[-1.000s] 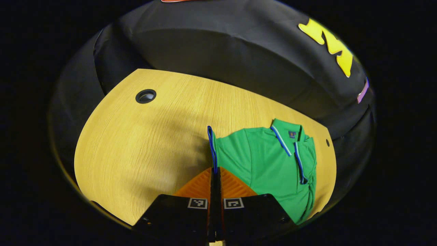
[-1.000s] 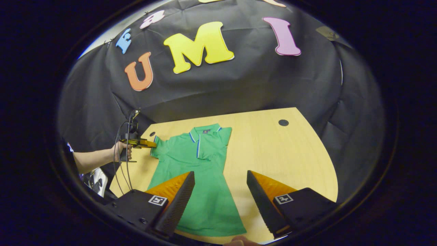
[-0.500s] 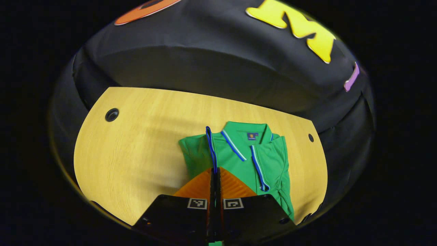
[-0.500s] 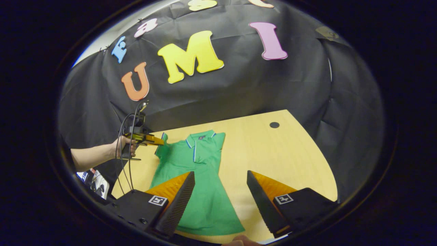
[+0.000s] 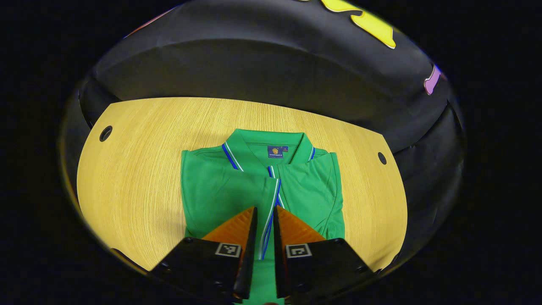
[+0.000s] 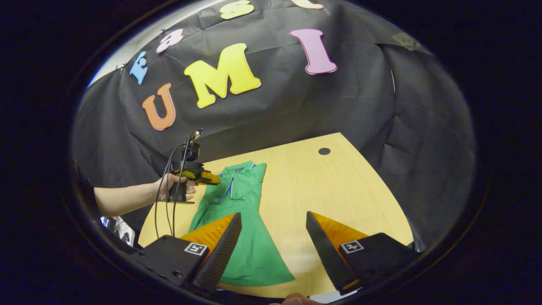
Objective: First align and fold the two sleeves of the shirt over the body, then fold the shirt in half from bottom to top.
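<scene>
The shirt (image 5: pixel 220 190) is matt knit cloth, smooth over the body with soft creases at the folded sleeve (image 5: pixel 313 190) toward three o'clock, and a flat woven trim runs along the collar (image 5: pixel 266 146) at twelve o'clock. The table (image 5: pixel 139 178) looks like light wood or a wood-grain laminate, fine-lined and faintly satin, with dark grommet holes (image 5: pixel 106 133) at ten and two o'clock. The left gripper (image 5: pixel 264 216) has ribbed, matt fingers on a smooth dark plastic-looking body, and the right gripper (image 6: pixel 273 237) shows toothed finger edges.
</scene>
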{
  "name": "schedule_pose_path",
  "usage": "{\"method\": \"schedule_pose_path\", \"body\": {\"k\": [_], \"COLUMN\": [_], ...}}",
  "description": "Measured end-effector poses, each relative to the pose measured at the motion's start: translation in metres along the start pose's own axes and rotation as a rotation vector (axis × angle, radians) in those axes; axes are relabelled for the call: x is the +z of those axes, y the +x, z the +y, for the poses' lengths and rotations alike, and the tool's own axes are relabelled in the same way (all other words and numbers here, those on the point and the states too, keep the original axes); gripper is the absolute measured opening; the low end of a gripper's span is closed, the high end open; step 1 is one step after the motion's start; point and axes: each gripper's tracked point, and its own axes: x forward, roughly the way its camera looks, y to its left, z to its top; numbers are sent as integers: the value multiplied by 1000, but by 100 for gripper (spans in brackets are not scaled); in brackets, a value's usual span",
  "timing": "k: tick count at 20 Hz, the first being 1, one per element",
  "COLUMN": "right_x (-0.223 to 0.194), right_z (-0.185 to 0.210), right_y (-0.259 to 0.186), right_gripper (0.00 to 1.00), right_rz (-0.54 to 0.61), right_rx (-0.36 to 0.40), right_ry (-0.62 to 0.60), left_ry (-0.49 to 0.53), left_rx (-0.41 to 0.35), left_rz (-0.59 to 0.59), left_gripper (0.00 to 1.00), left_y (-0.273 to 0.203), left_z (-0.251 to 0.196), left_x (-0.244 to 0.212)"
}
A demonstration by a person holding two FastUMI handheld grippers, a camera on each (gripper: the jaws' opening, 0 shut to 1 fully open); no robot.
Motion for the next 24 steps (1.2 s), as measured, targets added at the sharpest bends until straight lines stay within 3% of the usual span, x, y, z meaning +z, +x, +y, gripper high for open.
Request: {"method": "schedule_pose_path", "body": {"k": [2,3,4,5,6,7,8,10,11,12,14,18,19,20,24], "right_x": [3,4,2,2,0,-3,-9,-21,-28,-35,-48,-87,-101,-120,-172], "right_z": [7,11,16,22,28,33,35,44,45,45,41,43,41,34,8], "right_y": [4,7,10,13,16,20,25,32,35,38,44,48,47,43,32], "right_gripper": [98,98,98,93,98,98,93,98,93,98,97,98,93,98,93], "right_rz": [-2,-1,2,5,11,18,33,57,69,79,89,149,177,220,350], "right_rx": [17,30,43,56,69,80,74,86,88,86,59,53,54,50,19], "right_ry": [-9,-19,-31,-47,-61,-79,-103,-138,-159,-181,-246,-324,-336,-347,-388], "left_ry": [10,15,25,36,50,63,73,96,101,96,80,83,87,113,236], "left_rx": [6,13,25,29,28,40,47,64,70,78,66,81,81,76,96], "left_rz": [-28,-48,-77,-106,-123,-136,-157,-193,-205,-219,-232,-187,-171,-146,-72], "left_gripper": [35,64,50,51,51,62,82,82,82,83,85,88,89,90,90], "left_y": [-17,-28,-41,-57,-69,-81,-95,-127,-141,-154,-171,-194,-197,-200,-209], "left_z": [3,6,10,13,13,18,24,31,33,35,30,38,40,42,64], "left_x": [1,2,0,-3,-10,-20,-29,-51,-67,-83,-121,-199,-215,-234,-286]}}
